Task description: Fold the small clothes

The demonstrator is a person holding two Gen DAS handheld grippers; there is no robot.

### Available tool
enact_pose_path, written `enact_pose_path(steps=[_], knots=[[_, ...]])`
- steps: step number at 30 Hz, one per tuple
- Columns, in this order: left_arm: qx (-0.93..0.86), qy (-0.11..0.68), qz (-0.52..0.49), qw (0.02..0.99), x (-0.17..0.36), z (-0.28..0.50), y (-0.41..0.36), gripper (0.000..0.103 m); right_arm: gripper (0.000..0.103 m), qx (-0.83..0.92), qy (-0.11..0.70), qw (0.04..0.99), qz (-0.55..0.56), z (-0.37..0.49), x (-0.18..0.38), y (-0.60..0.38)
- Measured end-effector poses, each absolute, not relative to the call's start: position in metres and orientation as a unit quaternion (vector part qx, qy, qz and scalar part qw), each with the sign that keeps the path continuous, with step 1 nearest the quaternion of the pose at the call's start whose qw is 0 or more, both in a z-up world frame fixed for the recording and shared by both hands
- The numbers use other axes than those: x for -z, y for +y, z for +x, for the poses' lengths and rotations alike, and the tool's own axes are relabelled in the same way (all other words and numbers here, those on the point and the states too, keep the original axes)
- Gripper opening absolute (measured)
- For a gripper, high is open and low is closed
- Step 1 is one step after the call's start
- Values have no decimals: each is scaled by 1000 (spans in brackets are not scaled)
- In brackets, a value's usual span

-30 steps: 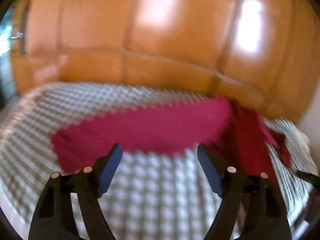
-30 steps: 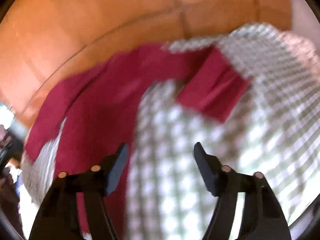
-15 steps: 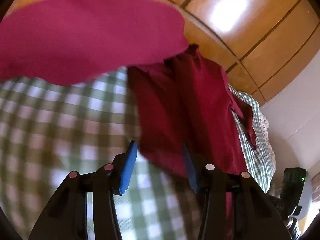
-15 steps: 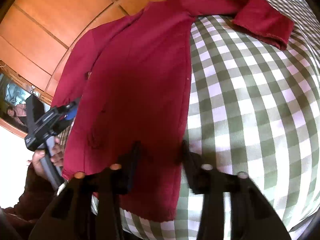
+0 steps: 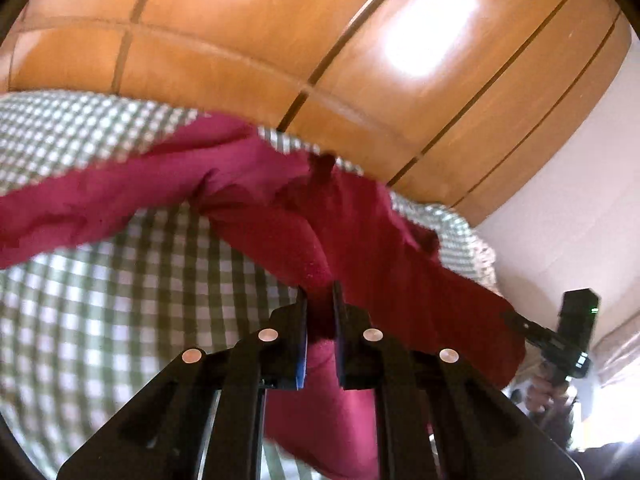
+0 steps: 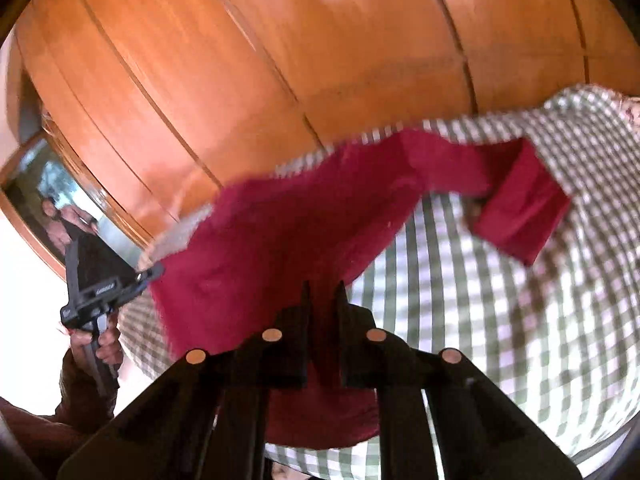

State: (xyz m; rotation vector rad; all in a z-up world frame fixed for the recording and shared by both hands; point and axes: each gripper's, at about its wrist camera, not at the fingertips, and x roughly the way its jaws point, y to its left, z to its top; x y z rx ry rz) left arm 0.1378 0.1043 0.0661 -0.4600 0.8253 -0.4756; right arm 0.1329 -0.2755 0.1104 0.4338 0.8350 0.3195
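A dark red long-sleeved garment (image 5: 256, 200) lies on a green and white checked cloth (image 5: 120, 300). My left gripper (image 5: 320, 300) is shut on the garment's near hem, with red fabric pinched between its jaws. My right gripper (image 6: 322, 292) is shut on the other part of the near hem of the same garment (image 6: 280, 232). One sleeve stretches to the left in the left wrist view; the other sleeve's cuff (image 6: 520, 216) lies folded over at the right in the right wrist view. The hem is raised off the cloth.
Orange wooden panels (image 5: 320, 60) stand behind the checked surface. The right gripper's body (image 5: 572, 336) shows at the right edge of the left wrist view; the left gripper's body (image 6: 100, 284) and the hand holding it show at the left of the right wrist view.
Both grippers went from open to shut on the red garment's near hem. The hem has lifted, and both views have tilted up toward the wooden panels.
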Motion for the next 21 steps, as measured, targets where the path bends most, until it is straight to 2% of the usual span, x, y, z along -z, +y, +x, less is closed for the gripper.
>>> enact_pose_path(steps=[2, 4, 5, 6, 8, 13, 18, 19, 20, 21], knots=[[211, 387, -213, 872, -80, 131, 117, 10, 9, -135, 392, 889, 194, 130, -118, -282], [169, 388, -186, 887, -80, 123, 128, 15, 9, -114, 417, 882, 185, 131, -104, -288], [160, 395, -188, 885, -75, 122, 132, 29, 9, -113, 431, 876, 185, 126, -95, -288], [155, 410, -199, 876, -64, 119, 138, 51, 10, -112, 454, 867, 173, 121, -81, -285], [145, 424, -224, 865, -46, 111, 150, 68, 10, -109, 494, 849, 155, 108, -54, -278], [134, 459, -263, 838, 6, 84, 164, 68, 10, -82, 536, 823, 170, 82, -5, -287], [143, 491, -254, 821, 44, 52, 142, 68, 33, -53, 544, 817, 183, 71, 8, -305], [142, 502, -246, 817, 52, 48, 137, 65, 41, -55, 546, 815, 188, 71, 11, -307], [144, 510, -241, 813, 58, 47, 133, 45, 46, -58, 549, 811, 193, 70, 14, -308], [146, 522, -230, 808, 66, 43, 128, 25, 46, -59, 557, 806, 193, 70, 18, -306]])
